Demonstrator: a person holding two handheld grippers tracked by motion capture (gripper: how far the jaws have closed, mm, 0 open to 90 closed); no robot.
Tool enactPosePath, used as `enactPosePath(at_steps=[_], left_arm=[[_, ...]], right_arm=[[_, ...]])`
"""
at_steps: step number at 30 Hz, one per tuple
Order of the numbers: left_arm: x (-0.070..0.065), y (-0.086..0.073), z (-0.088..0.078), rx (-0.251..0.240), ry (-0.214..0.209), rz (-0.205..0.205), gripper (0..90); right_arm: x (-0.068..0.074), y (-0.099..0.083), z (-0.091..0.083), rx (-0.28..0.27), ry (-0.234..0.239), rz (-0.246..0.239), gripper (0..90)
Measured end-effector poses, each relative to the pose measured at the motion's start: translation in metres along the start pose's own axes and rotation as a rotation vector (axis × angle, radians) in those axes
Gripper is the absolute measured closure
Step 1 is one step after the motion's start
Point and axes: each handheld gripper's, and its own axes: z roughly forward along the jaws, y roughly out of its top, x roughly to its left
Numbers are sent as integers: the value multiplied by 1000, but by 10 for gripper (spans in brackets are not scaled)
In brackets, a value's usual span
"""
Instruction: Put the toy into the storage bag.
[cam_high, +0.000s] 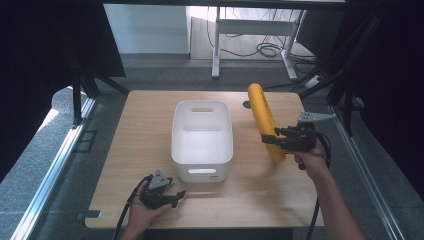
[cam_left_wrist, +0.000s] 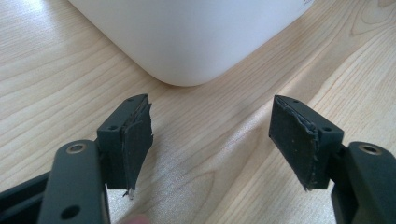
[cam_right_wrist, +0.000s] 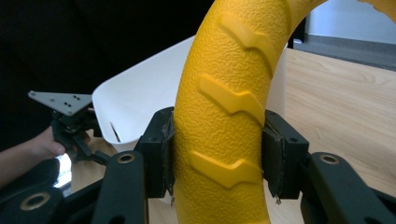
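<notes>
Right of the empty white tub (cam_high: 202, 137), the right gripper (cam_high: 278, 138) clamps an upright yellow ring (cam_high: 263, 117), edge-on, running front to back; the left gripper (cam_high: 176, 197) rests with jaws apart.

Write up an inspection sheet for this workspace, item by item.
Surface: light wooden table, bare around the items.
Job's things: white bin at the table's middle, nothing seen inside; yellow ring with raised tread marks, held upright to the bin's right.
Clutter: nothing seen.
Grippers: right gripper clamped on the yellow ring's rim; left gripper open, low over the table near a corner of the bin.
Cables: one trails from each gripper toward the person; more lie on the floor beyond the table.
Surroundings: dark curtains on both sides, grey floor, a white desk frame behind.
</notes>
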Motion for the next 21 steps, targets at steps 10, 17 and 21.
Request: enactPosePath(at_steps=[10, 17, 21], left_arm=[[0, 0, 0, -4, -1, -2, 301], [-1, 0, 1, 0, -2, 3, 301], [-1, 0, 1, 1, -2, 4, 301]], right_arm=[[8, 5, -5, -18, 4, -19, 514], [13, 5, -9, -41, 19, -20, 514], [17, 6, -12, -59, 28, -31, 514]])
